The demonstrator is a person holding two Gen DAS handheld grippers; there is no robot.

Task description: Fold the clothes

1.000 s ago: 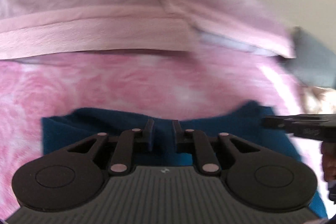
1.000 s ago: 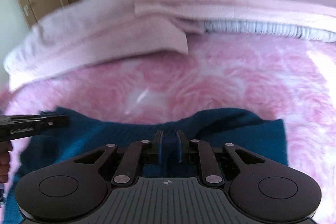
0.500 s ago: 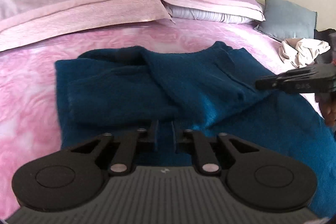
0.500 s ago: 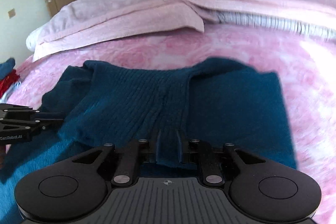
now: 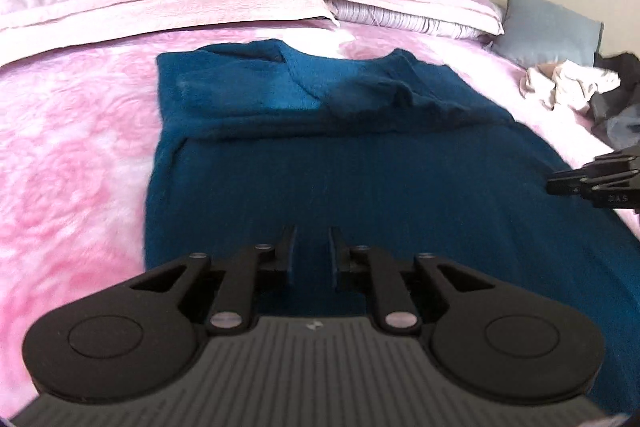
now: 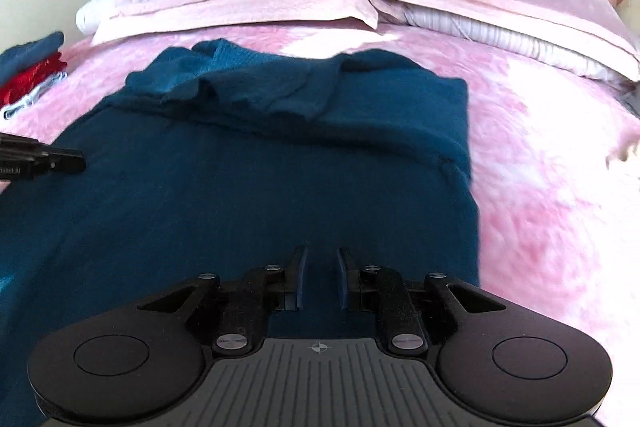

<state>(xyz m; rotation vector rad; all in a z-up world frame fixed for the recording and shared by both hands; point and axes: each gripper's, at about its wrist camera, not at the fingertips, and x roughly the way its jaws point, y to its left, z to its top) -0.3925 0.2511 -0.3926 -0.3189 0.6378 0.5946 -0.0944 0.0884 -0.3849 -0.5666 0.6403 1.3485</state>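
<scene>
Sweater laid out, sleeves folded in

The teal sweater (image 5: 360, 163) now lies flat mid-bed on the pink blanket (image 5: 72, 155); a second ago it was bunched. My left gripper (image 5: 312, 251) and right gripper (image 6: 322, 273), jaws narrow and empty, have pulled back toward its hem.

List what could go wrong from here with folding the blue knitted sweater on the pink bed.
1. The sleeves folded across the dark blue knitted sweater lie bunched and rumpled near the collar, so a next fold over them may trap lumps.
2. Both the left hand-held gripper and right hand-held gripper hover at the near hem with narrow jaws; thick knit may slip from a shallow pinch.
3. The plush pink bedspread may drag the sweater askew.
</scene>
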